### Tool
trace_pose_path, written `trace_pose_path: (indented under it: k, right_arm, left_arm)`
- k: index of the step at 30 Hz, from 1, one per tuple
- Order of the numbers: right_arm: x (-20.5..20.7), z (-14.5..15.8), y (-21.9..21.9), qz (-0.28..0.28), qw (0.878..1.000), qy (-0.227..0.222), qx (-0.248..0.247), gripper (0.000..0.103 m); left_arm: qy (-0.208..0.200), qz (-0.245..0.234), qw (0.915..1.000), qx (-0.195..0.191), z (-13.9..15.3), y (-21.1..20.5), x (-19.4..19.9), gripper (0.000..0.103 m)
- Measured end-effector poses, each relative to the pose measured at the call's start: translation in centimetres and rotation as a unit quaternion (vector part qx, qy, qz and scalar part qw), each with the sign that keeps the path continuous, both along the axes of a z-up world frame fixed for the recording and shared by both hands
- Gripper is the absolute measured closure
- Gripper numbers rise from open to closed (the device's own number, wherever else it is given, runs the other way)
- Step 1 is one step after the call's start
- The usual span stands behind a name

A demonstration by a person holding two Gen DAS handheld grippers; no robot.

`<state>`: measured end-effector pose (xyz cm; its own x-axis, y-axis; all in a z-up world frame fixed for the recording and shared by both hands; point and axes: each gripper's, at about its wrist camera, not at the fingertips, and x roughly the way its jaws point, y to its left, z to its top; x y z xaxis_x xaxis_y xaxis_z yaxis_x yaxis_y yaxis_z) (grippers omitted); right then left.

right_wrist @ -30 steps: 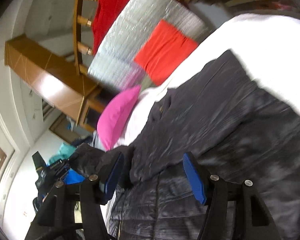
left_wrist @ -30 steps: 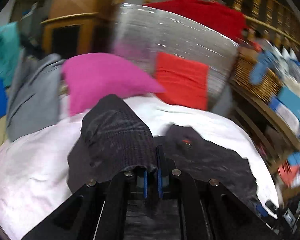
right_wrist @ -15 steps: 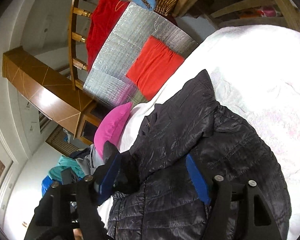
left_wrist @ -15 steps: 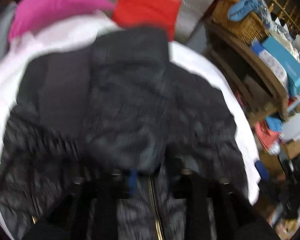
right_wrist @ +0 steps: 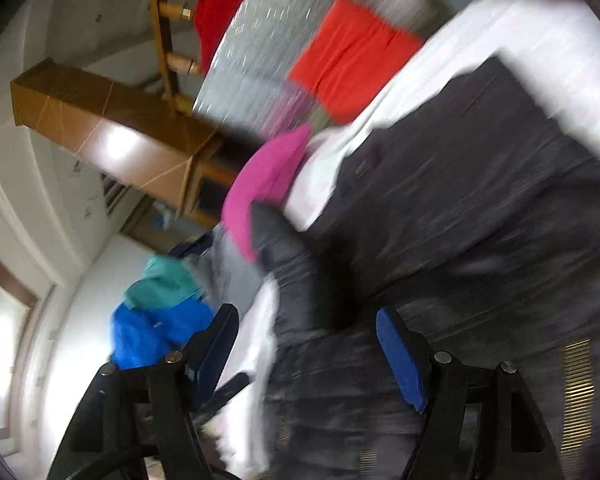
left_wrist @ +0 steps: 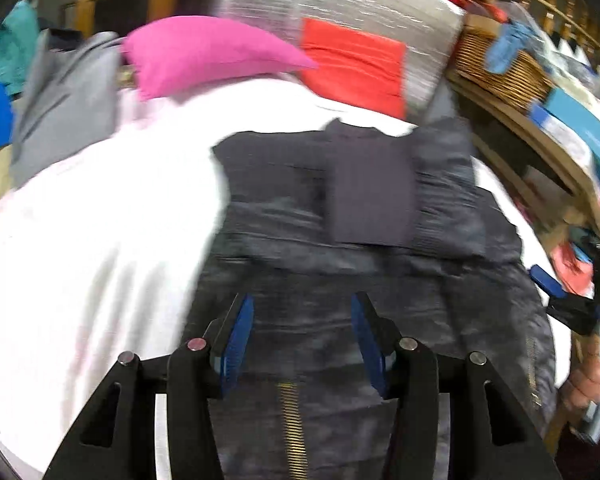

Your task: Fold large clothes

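Black puffer jacket (left_wrist: 364, 264): light, soft, slippery; pinch at hem. Left gripper (left_wrist: 302, 340) just spread, empty; right gripper (right_wrist: 306, 356) released.

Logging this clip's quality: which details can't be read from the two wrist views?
- Left wrist view: black jacket quilting and folds are smeared by motion blur; its hem is hidden behind the left gripper.
- Right wrist view: blur hides how the jacket's sleeve lies.
- Left wrist view: right gripper cut off by the edge.

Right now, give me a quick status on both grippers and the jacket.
Left gripper jaws just opened, empty. Right gripper open. Black quilted jacket flat on white bedsheet. Nothing blocking.
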<state>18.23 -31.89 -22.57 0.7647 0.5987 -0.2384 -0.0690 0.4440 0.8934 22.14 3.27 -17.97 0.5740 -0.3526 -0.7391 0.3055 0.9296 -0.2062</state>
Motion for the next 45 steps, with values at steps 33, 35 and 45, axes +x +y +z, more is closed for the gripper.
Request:
trace_pose_path:
  k: [33, 35, 45]
  right_arm:
    - [8.0, 0.6, 10.4, -0.019, 0.868, -0.003, -0.496, 0.027]
    - [8.9, 0.1, 12.0, -0.011, 0.843, -0.008, -0.537, 0.027]
    - [13.7, 0.1, 8.7, -0.058, 0.873, 0.043, -0.482, 0.057]
  left_arm:
    - [0.039, 0.035, 0.9967, 0.062, -6.5, -4.3, 8.2, 0.050]
    - [0.024, 0.032, 0.9980, 0.050, -7.0, -4.0, 8.0, 0.048]
    - [-0.029, 0.006, 0.9967, 0.075, -7.8, -5.7, 6.7, 0.024]
